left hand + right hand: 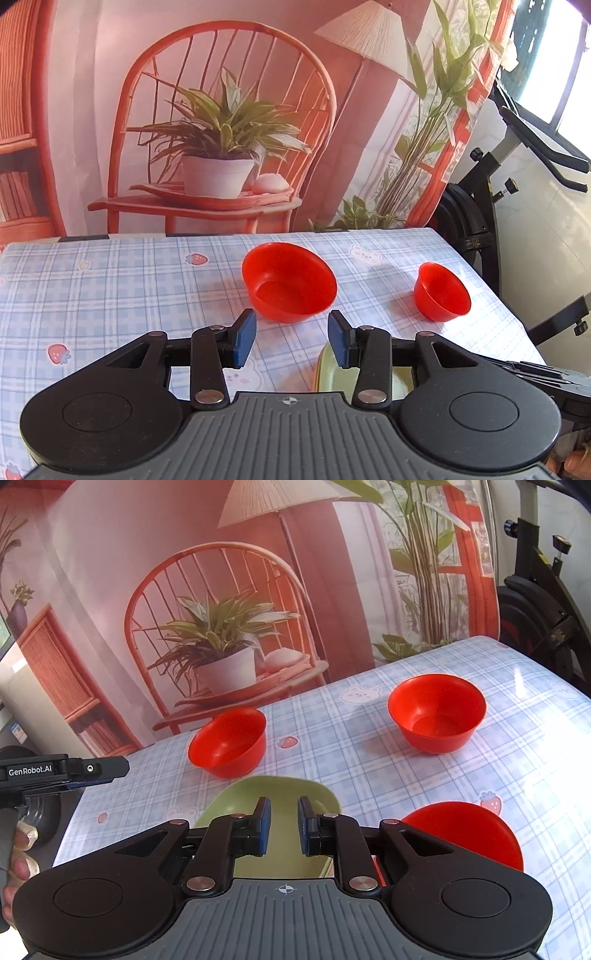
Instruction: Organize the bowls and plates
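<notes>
— Left tongs (291,338) are hanging wide apart, gripping nothing, over the checked tabletop (110,295).

— Right tongs (284,825) are showing a narrow gap, empty too, above the green plate (273,790).

— Red bowls are sitting apart: one (227,742) beside the plate, another (437,714) farther right, a third (465,830) nearest.

— Printed backdrop (221,110) is hanging behind, exercise bike (480,206) standing beside it.
</notes>
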Demonstrator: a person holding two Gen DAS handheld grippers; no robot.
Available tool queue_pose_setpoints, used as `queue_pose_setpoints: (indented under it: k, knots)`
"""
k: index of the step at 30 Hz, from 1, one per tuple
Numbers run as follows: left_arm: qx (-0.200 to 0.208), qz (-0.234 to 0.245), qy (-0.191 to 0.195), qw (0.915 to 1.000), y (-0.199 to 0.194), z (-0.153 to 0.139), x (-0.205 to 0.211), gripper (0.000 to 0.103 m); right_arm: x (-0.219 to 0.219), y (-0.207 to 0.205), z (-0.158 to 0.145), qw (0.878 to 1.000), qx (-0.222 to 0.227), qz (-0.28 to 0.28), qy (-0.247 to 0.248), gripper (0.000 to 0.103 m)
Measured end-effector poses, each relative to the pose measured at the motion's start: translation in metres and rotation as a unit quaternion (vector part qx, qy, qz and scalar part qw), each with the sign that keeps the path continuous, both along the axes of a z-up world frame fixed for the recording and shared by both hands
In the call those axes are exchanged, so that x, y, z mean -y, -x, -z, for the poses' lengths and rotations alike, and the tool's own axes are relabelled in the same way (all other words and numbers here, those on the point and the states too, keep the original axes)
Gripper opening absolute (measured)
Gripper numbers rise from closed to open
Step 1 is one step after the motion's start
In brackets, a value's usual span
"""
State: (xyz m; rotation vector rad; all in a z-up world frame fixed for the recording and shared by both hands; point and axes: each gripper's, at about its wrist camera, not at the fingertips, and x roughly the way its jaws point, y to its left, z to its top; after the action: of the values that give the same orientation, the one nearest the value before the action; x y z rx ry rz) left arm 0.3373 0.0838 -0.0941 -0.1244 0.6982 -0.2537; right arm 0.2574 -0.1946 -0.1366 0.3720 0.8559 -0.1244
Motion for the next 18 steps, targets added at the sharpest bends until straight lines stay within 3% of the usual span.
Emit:
queue_pose_setpoints:
  k: [3, 6, 8, 13, 18]
  knots:
    - [0.023, 0.002, -0.038, 0.999, -0.013, -0.012, -0.003, 0.045, -0.001, -0.009, -0.003, 1.0, 0.004, -0.003, 0.008, 0.016]
    - [0.036, -0.001, -0.042, 0.9985, -0.025, -0.013, -0.012, 0.045, -0.002, -0.023, -0.001, 1.0, 0.005, -0.009, 0.0, 0.017]
    - [0.03, -0.006, -0.046, 0.9984, -0.034, -0.007, -0.017, 0.045, -0.004, -0.032, 0.001, 1.0, 0.008, -0.02, -0.007, 0.022]
    - [-0.001, -0.009, -0.025, 0.9997, -0.061, 0.017, -0.025, 0.045, -0.012, -0.073, 0.014, 0.999, -0.01, -0.041, -0.004, 0.022]
    - [-0.017, 0.005, -0.036, 0.9992, -0.091, 0.036, -0.01, 0.045, -0.013, -0.115, 0.032, 0.999, -0.018, -0.043, -0.006, 0.022]
